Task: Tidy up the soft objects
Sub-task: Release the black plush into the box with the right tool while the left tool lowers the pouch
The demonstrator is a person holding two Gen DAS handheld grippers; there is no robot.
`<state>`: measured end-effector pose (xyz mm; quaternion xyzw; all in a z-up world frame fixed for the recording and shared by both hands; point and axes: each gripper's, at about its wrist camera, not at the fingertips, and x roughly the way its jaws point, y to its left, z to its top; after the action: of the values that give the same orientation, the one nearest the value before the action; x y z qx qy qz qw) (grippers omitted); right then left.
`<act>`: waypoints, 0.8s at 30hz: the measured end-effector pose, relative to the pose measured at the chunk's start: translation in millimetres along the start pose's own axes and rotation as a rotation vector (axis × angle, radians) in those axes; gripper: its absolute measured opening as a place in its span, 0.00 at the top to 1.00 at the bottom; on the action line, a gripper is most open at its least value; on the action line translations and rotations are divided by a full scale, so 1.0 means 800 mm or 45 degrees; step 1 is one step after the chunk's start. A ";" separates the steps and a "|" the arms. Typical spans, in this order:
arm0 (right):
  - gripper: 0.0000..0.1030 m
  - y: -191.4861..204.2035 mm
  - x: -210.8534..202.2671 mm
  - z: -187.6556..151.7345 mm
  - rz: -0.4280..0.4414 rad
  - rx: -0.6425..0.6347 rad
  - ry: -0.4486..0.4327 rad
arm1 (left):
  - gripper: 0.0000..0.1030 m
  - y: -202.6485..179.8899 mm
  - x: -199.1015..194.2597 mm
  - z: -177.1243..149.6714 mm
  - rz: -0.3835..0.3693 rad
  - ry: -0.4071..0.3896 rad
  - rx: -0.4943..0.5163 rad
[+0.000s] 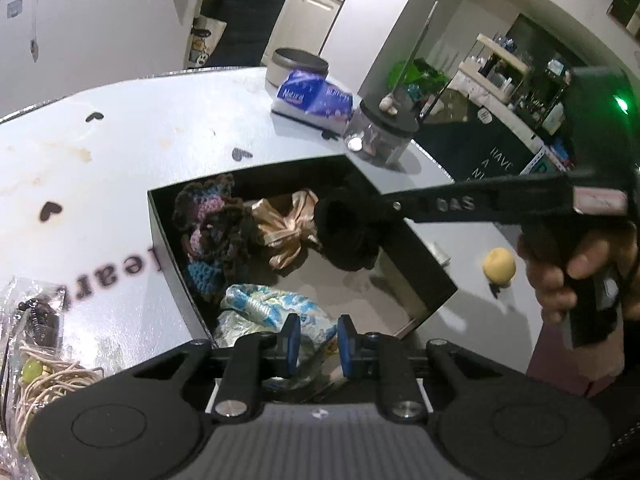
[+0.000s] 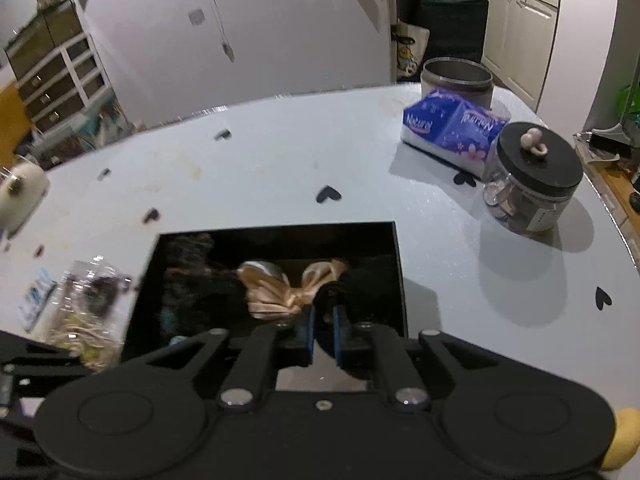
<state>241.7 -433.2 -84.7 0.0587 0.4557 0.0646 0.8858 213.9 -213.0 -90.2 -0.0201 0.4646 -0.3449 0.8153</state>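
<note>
A black fuzzy scrunchie (image 1: 344, 236) hangs pinched in the closed jaws of the right gripper (image 2: 322, 320) over an open black box (image 1: 424, 268) on a pale, glossy table (image 1: 160, 136) printed with small black hearts. In the box lie a crocheted scrunchie (image 1: 212, 224) of brown, blue and pink yarn, a champagne satin scrunchie (image 1: 284, 224) with shiny gathered folds, and a crumpled blue-and-white patterned cloth (image 1: 272, 308) at the near wall. The left gripper (image 1: 319, 336) hovers above that cloth, its blue-padded fingers (image 1: 292, 334) drawn close together with nothing clamped between them. A person's hand (image 1: 576, 268) grips the right tool's handle at the frame's edge.

Farther along the table stand a clear jar (image 2: 532, 184) with a black lid and a pale knob, coins visible inside, a purple tissue pack (image 2: 452, 128) marked "Natural", and a grey round tin (image 2: 456, 78). A clear plastic bag (image 1: 36, 344) of cords and small bits lies left of the box; a small yellow ball (image 1: 499, 264) rests on its right. White walls, a set of drawers and kitchen cabinets ring the room.

The box's left interior is dark and smeared in the right wrist view. The bag's contents are hard to identify, and the printed lettering on the table is cut off by the box.
</note>
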 end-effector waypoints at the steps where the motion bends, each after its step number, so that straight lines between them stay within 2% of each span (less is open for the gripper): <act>1: 0.89 -0.001 -0.007 -0.002 0.012 0.000 -0.014 | 0.79 -0.003 -0.004 0.000 0.001 -0.013 0.003; 3: 0.87 -0.003 -0.022 -0.006 0.038 0.002 -0.041 | 0.77 -0.008 -0.011 -0.001 0.007 -0.041 0.006; 4: 0.86 -0.005 -0.029 -0.008 0.045 0.005 -0.054 | 0.73 -0.010 -0.016 -0.001 0.015 -0.057 0.005; 5: 0.81 -0.006 -0.036 -0.011 0.049 0.009 -0.070 | 0.70 -0.012 -0.019 -0.002 0.025 -0.072 0.003; 12: 0.69 -0.015 -0.083 -0.034 0.055 0.019 -0.201 | 0.56 -0.018 -0.045 -0.010 0.110 -0.165 -0.032; 15: 0.61 -0.015 -0.098 -0.047 0.054 -0.003 -0.239 | 0.47 -0.019 -0.056 -0.016 0.157 -0.204 -0.049; 21: 0.45 -0.011 -0.118 -0.071 0.045 -0.056 -0.305 | 0.25 -0.021 -0.074 -0.030 0.253 -0.272 -0.087; 24: 0.31 -0.007 -0.124 -0.080 0.050 -0.065 -0.330 | 0.11 -0.021 -0.083 -0.037 0.294 -0.302 -0.108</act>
<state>132.7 -452.8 -43.2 0.0530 0.3346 0.0855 0.9370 159.6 -178.9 -51.6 -0.0415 0.3785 -0.2242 0.8971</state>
